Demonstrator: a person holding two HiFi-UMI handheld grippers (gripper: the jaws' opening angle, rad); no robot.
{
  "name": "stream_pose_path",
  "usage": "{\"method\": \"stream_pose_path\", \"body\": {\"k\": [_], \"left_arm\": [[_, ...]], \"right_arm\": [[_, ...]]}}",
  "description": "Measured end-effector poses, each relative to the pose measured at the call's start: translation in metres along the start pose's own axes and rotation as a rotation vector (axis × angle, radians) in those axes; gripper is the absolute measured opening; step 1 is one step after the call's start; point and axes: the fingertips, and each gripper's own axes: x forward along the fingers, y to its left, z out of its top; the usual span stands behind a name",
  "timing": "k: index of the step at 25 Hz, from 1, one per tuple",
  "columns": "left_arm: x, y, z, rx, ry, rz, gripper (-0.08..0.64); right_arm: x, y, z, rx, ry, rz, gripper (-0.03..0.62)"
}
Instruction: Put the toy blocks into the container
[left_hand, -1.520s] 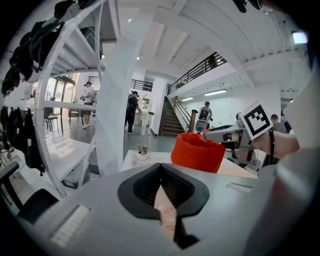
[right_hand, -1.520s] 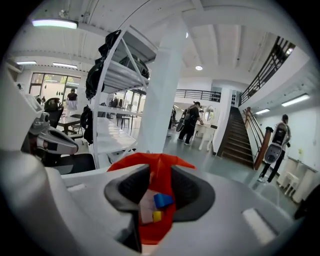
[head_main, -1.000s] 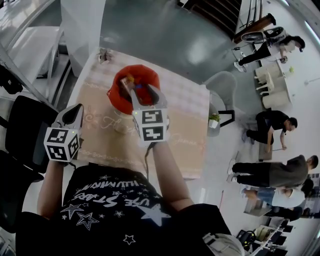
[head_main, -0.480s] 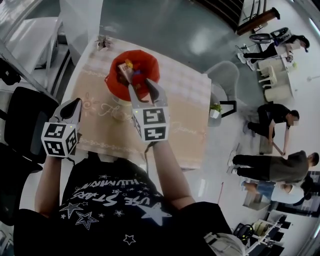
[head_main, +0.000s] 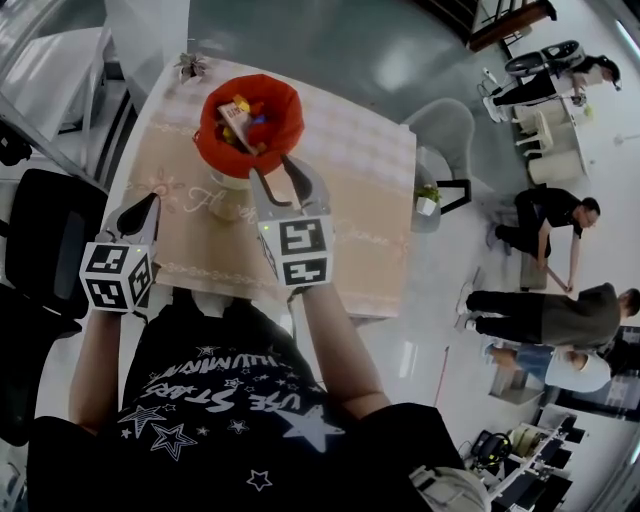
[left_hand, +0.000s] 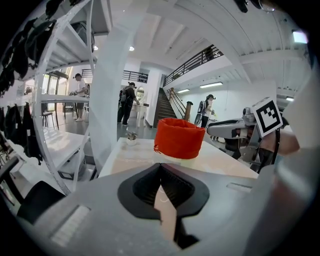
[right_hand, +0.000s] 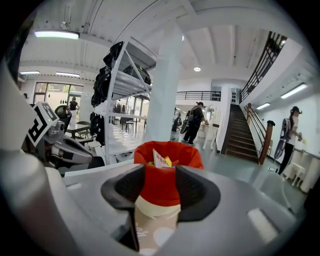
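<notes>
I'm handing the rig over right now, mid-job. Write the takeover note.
Left gripper: jaws shut, empty, by the table's near left edge.
Right gripper: jaws open, empty, aimed at the red container.
Toy blocks: inside the container, at the table's far side.
Done: no loose blocks show on the table.
Left: confirm none lie hidden under the grippers.

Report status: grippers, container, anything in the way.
Left gripper shut, empty, off to the side. Right gripper open, empty, just short of red container. Blocks inside container. Nothing between them.
</notes>
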Motion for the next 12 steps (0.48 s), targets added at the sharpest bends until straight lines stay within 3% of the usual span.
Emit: {"method": "stream_pose_path", "body": {"k": [4, 12], "left_arm": [[-0.002, -0.008, -0.007, 0.001, 0.011, 0.001, 0.008], [-0.011, -0.011, -0.026, -0.019, 0.045, 0.022, 0.008]], "right_arm": [[-0.010, 0.002, -0.010, 0.009, -0.014, 0.007, 0.192], [-0.008, 0.030, -0.054, 0.015, 0.089, 0.088, 0.192]]}}
